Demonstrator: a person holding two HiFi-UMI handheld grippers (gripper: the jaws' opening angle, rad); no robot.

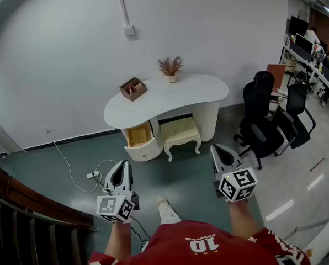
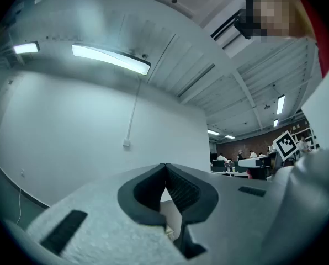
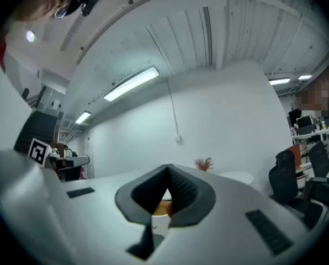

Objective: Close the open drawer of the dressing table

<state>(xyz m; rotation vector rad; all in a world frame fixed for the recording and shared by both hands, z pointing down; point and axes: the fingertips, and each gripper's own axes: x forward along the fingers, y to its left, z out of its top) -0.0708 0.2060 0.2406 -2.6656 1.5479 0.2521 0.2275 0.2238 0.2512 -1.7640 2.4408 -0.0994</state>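
The white dressing table [image 1: 170, 95] stands against the far wall. Its left drawer [image 1: 139, 138] is pulled out, showing a yellowish inside. Both grippers hover well short of it over the floor. My left gripper [image 1: 120, 169] is at the lower left, its jaws together with nothing between them; in the left gripper view [image 2: 165, 167] it faces the bare wall. My right gripper [image 1: 223, 151] is at the lower right, also shut and empty. In the right gripper view [image 3: 168, 168] the drawer [image 3: 160, 207] shows through the gap below the tips, with the table top [image 3: 236, 176] beyond.
A cream stool [image 1: 179, 131] is tucked under the table beside the drawer. On top sit a wooden box [image 1: 133, 88] and a dried plant [image 1: 170, 67]. Black office chairs [image 1: 269, 115] stand to the right. A cable and power strip [image 1: 93, 174] lie on the floor at left.
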